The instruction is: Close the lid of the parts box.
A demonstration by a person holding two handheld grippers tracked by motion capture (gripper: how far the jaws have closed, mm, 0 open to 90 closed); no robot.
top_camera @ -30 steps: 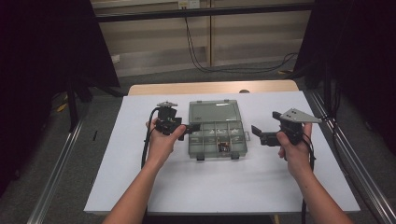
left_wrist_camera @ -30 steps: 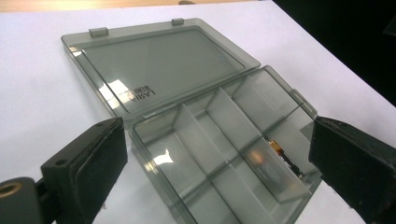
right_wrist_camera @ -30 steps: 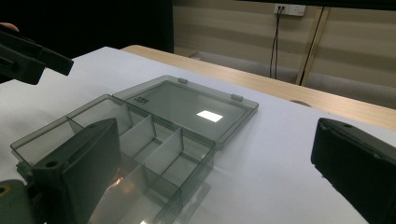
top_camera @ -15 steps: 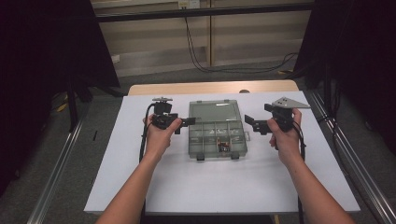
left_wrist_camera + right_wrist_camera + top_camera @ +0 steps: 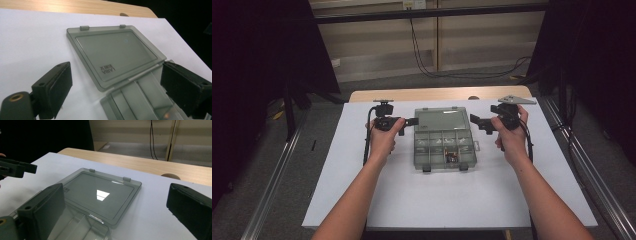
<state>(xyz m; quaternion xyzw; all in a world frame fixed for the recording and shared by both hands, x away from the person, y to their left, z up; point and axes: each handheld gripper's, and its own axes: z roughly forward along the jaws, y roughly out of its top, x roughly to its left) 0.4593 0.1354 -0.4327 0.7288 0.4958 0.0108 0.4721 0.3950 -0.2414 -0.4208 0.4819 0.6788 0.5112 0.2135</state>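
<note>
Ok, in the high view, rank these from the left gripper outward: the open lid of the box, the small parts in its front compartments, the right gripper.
1. Open lid: lying flat, just beside the left gripper jaws.
2. Small parts: in the box's front compartments, nearer the person.
3. Right gripper: across the box, on its far side.

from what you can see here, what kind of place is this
Probably a lab or recording workspace, not a home. A white-covered table stands between dark curtains, cables trail down the back wall, and a compartment box lies opened flat between two hand-held grippers.
</note>
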